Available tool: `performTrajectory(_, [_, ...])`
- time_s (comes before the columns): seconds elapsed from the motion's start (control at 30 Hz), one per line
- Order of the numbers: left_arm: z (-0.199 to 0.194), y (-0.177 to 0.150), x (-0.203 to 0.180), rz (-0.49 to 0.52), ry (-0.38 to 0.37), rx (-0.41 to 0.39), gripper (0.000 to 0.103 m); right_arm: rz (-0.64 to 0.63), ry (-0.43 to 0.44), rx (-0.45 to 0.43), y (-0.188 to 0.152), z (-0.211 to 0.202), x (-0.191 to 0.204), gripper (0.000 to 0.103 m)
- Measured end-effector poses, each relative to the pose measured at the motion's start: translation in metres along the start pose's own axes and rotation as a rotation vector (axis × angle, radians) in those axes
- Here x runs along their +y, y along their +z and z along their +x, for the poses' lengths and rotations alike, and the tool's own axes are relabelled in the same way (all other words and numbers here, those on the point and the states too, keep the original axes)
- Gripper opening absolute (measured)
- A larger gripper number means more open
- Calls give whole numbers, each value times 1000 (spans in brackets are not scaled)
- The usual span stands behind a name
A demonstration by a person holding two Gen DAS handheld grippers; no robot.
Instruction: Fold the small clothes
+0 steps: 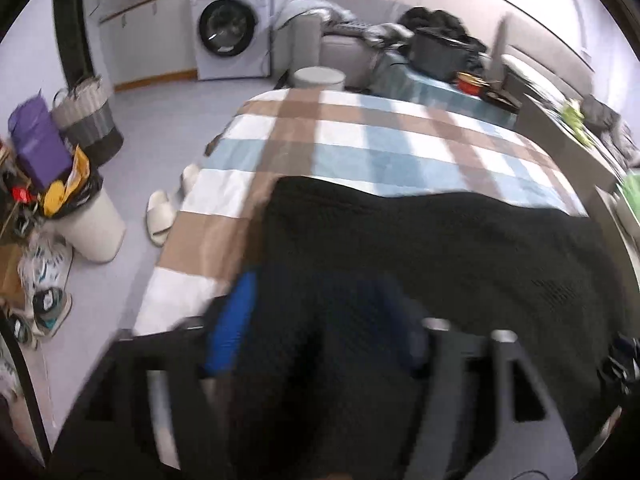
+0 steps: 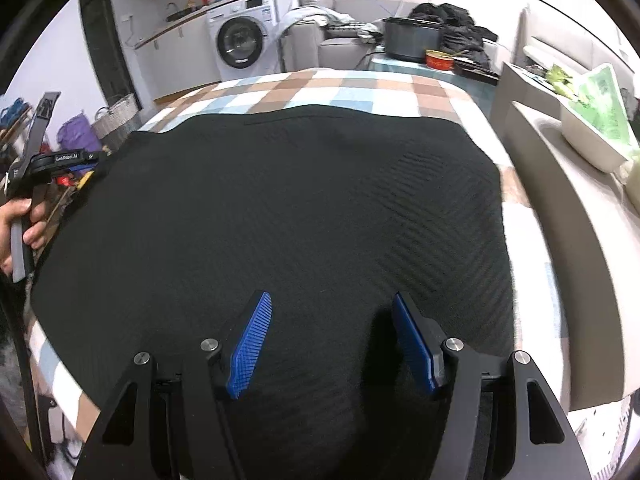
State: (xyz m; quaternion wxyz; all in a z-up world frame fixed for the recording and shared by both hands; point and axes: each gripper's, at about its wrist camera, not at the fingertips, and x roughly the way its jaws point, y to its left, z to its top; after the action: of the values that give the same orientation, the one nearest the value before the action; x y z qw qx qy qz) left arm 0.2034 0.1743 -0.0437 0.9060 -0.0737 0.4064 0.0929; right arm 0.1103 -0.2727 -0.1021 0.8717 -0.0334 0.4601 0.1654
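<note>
Checked bedding in brown, blue and white is seen beyond both sets of jaws, with the black knit garment spread flat on it. Right gripper jaws are held apart over the garment's near edge, nothing clamped. Left gripper jaws are blurred, with dark fabric between them; a grip cannot be told.

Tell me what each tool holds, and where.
Right tool: open over the black garment, gripping nothing. Left tool: garment lies between its pads, blurred; hold cannot be told.
</note>
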Motion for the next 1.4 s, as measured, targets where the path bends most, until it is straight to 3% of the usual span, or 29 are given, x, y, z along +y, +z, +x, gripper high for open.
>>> performTrajectory(0.07, [-20,-17,-18,30,-33,-15,82,-34,11,2,-3,1,7,64])
performTrajectory(0.27, [-61,-74,-80,153,-157,28,87,-45,15,-1,-11,-3,9,64])
performTrajectory(0.37, [-70,-97,-106,166,-167,27,96,-34,15,-27,-11,-11,7,64])
performTrajectory(0.6, [-66,-132,-144,181,-162,68,96,-54,79,-33,-20,-17,20,64])
performTrajectory(0.8, [-61,-139,-146,180,-146,77,97,-101,71,-9,-31,-7,26,70])
performTrajectory(1.17, [-54,-144,-129,162,-127,96,99,-71,-102,20,-51,-41,-36,73])
performTrajectory(1.23, [-54,-146,-129,163,-115,97,99,-26,-90,17,-54,-50,-50,73])
performTrajectory(1.4, [-52,-151,-129,174,-105,95,102,179,65,4,-52,-53,-87,73])
